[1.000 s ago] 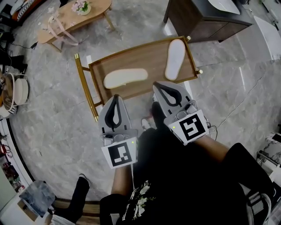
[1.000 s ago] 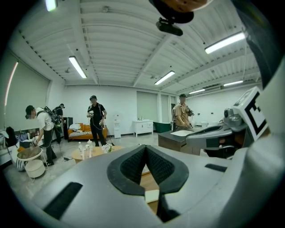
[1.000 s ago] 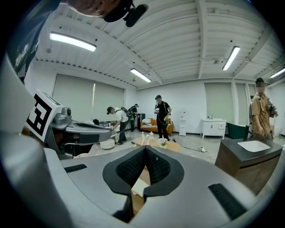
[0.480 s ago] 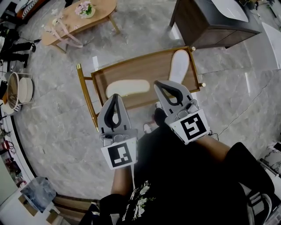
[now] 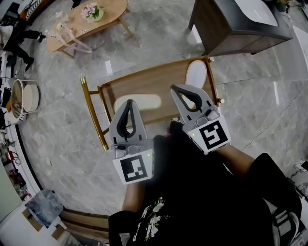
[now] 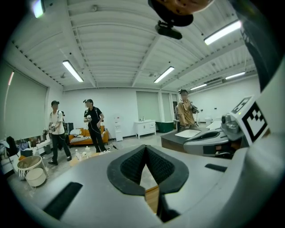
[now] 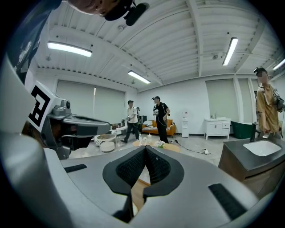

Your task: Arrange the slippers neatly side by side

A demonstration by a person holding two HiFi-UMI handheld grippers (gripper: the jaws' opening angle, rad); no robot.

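Slippers (image 5: pixel 139 102) are lying apart on the table (image 5: pixel 161 80), one crosswise, the other (image 5: pixel 196 72) lengthwise; left gripper (image 5: pixel 129 103) and right gripper (image 5: pixel 177 90), both hovering closed and empty, should be opening before swinging one parallel.

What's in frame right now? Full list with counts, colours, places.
slippers: two, cream, apart on the tray table; crosswise slipper at its left, lengthwise slipper at its right end, partly hidden
tray table: one, brown wood with gold legs, centre
coffee table: one, light wood, oval, top left
flowers: one bunch, pink, on the coffee table
cabinet: one, dark brown, top right
round basket: one, pale, floor at far left
floor: grey marble
bystanders: three, standing across the room
left claw: grey, shut, empty
right claw: grey, shut, empty
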